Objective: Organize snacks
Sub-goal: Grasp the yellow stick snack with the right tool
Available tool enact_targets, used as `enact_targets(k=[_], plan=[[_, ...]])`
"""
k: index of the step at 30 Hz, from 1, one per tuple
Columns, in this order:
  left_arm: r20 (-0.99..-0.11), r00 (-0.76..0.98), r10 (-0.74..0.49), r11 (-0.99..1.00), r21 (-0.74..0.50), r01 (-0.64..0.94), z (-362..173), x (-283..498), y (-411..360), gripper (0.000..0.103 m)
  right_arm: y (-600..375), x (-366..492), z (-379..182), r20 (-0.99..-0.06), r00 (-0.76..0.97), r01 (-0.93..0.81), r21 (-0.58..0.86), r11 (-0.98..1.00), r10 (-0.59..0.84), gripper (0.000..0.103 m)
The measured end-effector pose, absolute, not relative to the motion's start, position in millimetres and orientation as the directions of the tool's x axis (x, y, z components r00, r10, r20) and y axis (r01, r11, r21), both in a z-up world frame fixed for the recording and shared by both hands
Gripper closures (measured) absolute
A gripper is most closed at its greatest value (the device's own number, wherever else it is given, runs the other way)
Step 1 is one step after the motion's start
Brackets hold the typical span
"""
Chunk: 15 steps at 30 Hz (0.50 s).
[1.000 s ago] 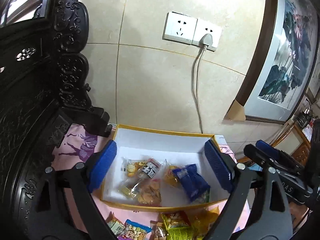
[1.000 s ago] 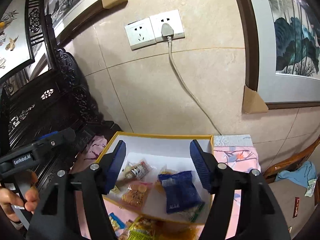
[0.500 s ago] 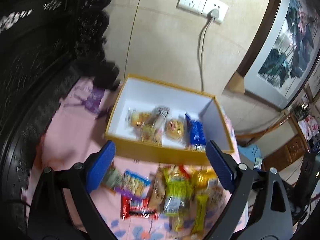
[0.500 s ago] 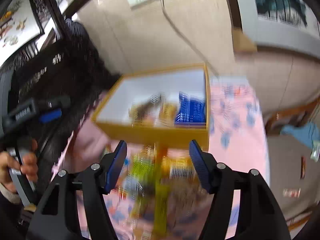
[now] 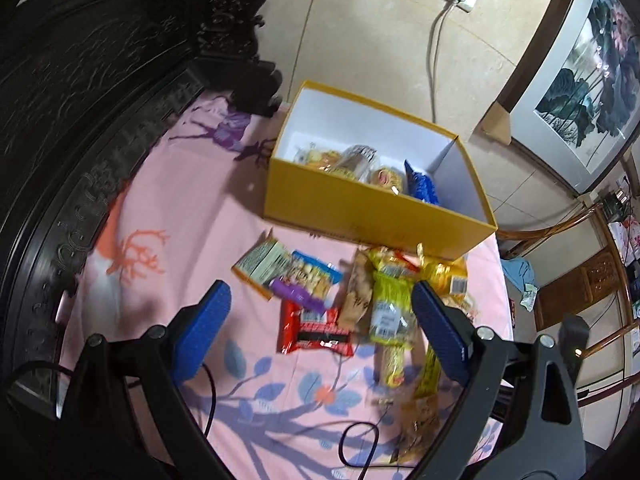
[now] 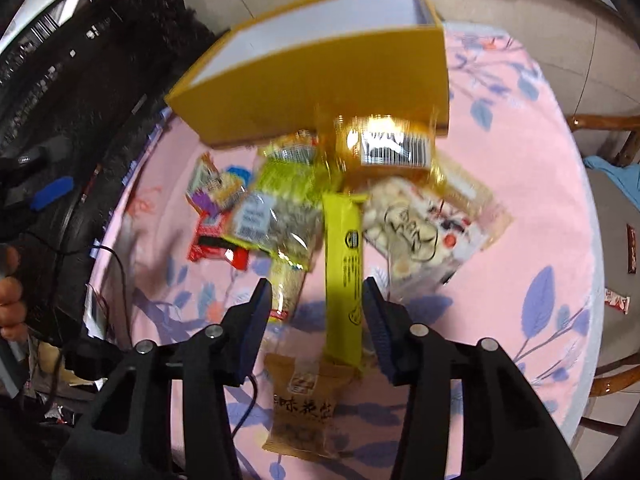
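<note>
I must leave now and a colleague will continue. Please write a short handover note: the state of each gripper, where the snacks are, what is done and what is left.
Left gripper: open, empty, above the loose snacks near the red packet.
Right gripper: jaws have just been closing around the long yellow bar, which lies between them; the pads do not press on it yet.
Yellow box: on the pink cloth, several snacks already inside, including a blue packet.
Left to do: the pile in front of the box, among it the green-yellow bag, the white-ball bag and the brown packet.
</note>
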<state>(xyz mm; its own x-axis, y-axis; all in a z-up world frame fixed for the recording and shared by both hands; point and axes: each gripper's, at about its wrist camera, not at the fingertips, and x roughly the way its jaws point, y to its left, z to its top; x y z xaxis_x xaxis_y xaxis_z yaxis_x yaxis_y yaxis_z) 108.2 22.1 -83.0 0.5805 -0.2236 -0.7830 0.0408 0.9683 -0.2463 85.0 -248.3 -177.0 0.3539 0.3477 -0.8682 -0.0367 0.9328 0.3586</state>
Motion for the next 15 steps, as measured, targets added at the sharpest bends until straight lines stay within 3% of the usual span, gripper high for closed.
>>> enact_targets(k=[15], plan=[[-0.793,0.571,-0.213,0.969,-0.246,0.019,-86,89,28,0.01,-242,94,-207,-0.906,0.292,-0.018,0.316,0.949,0.307,0.056]])
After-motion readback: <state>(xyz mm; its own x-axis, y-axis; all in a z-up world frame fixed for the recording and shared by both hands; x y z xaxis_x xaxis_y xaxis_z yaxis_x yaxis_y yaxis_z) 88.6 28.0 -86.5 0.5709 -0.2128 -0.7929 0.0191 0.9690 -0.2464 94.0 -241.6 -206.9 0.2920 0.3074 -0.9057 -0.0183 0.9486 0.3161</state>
